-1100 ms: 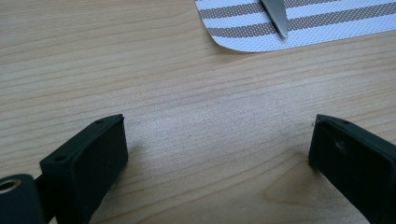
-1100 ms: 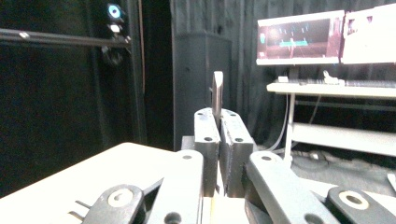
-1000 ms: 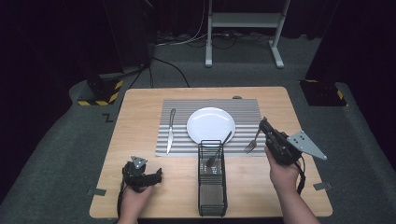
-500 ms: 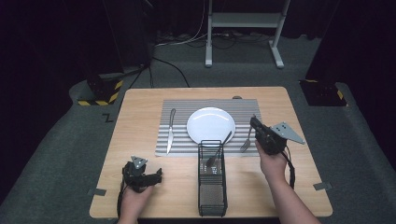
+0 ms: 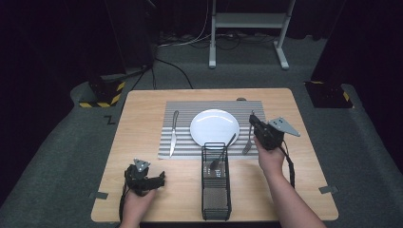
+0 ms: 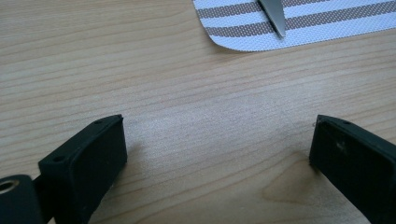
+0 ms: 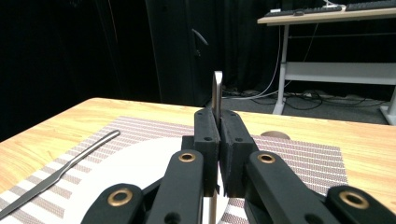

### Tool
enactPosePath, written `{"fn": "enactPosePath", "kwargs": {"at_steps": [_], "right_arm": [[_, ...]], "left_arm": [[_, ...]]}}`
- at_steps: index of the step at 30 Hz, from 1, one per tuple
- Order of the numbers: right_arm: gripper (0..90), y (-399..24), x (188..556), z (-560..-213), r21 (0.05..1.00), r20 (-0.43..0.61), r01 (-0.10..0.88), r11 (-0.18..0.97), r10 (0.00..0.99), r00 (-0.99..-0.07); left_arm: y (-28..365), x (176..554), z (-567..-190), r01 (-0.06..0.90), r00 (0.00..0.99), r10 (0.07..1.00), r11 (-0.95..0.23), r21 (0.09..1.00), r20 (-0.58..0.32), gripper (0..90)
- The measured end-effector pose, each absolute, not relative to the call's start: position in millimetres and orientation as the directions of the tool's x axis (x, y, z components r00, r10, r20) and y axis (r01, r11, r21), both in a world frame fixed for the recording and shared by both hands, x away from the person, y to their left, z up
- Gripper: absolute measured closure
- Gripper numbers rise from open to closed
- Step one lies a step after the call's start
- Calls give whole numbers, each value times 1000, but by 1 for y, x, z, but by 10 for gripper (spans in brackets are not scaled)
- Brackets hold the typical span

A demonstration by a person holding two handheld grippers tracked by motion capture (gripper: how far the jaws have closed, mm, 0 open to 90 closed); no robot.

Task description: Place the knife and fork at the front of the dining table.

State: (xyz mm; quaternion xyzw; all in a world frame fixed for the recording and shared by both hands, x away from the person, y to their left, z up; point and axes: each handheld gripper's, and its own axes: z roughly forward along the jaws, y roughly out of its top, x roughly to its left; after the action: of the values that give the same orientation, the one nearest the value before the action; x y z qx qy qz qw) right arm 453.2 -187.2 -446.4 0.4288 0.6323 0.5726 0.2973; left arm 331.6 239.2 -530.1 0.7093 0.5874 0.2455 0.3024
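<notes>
- The table [image 5: 142,123] holds a striped mat [image 5: 183,107] with a plate [image 5: 214,127], set for a meal.
- The knife [image 5: 173,133] lies left of the plate, so the fork [image 5: 248,142] belongs on the right.
- Your right claw [image 5: 254,124] pinches the fork's handle, tines hanging down by the mat's right edge.
- Your left claw [image 5: 160,179] rests spread wide, holding nothing.

A striped placemat [image 5: 187,124] is lying across the middle of the wooden table [image 5: 142,142]. A white plate [image 5: 215,127] is sitting on the placemat, and a knife [image 5: 173,133] is lying to its left, also on the placemat. A black wire basket [image 5: 215,197] is standing at the table's near edge, with a spoon [image 5: 219,159] leaning inside it. A white desk frame [image 5: 247,21] is standing on the grey carpet [image 5: 71,156] beyond.
</notes>
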Motion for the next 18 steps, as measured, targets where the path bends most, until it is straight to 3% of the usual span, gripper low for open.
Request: {"fn": "enactPosePath", "kwargs": {"at_steps": [18], "right_arm": [[862, -174, 493, -458, 966, 136, 255, -27, 896, -423]], "left_arm": [[239, 331, -530, 683, 198, 980, -131, 718, -9, 39]]}}
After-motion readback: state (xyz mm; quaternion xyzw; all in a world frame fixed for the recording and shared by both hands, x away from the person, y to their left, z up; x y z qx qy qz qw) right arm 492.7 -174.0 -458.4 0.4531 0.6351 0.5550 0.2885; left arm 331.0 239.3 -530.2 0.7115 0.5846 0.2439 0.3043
